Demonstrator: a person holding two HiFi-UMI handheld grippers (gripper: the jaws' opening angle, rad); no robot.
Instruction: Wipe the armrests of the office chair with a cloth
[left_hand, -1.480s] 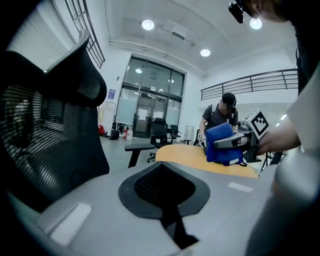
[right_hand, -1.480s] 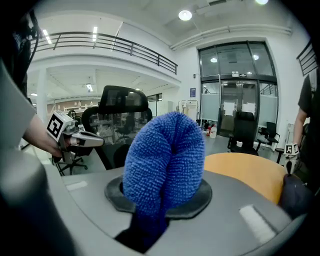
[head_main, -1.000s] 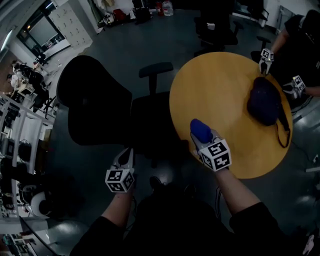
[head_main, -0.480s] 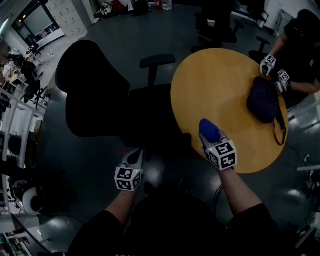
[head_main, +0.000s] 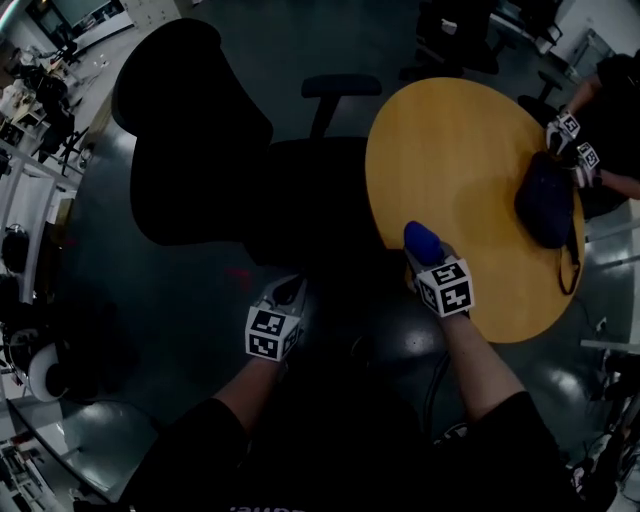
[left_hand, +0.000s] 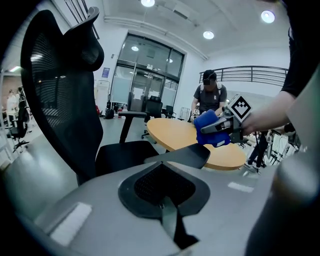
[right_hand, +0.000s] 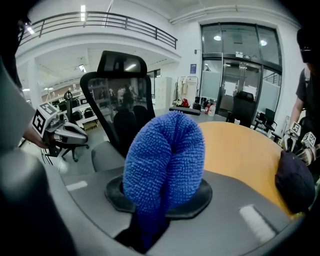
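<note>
in the last second we've swung in toward the chair (head_main: 190, 150). the right claw (head_main: 424, 258) was out over the desk (head_main: 480, 130) and is now back at its edge, by the near armrest (left_hand: 182, 156). it's clamped on the folded blue cloth (right_hand: 165, 160), which bulges out past the jaws. from the left side the cloth looks just above the armrest's tip, not clearly touching. the left claw (head_main: 287, 291) is closed on nothing, low by the seat. so we reckon wiping hasn't started, and the far armrest (head_main: 341, 86) is still to do.
</note>
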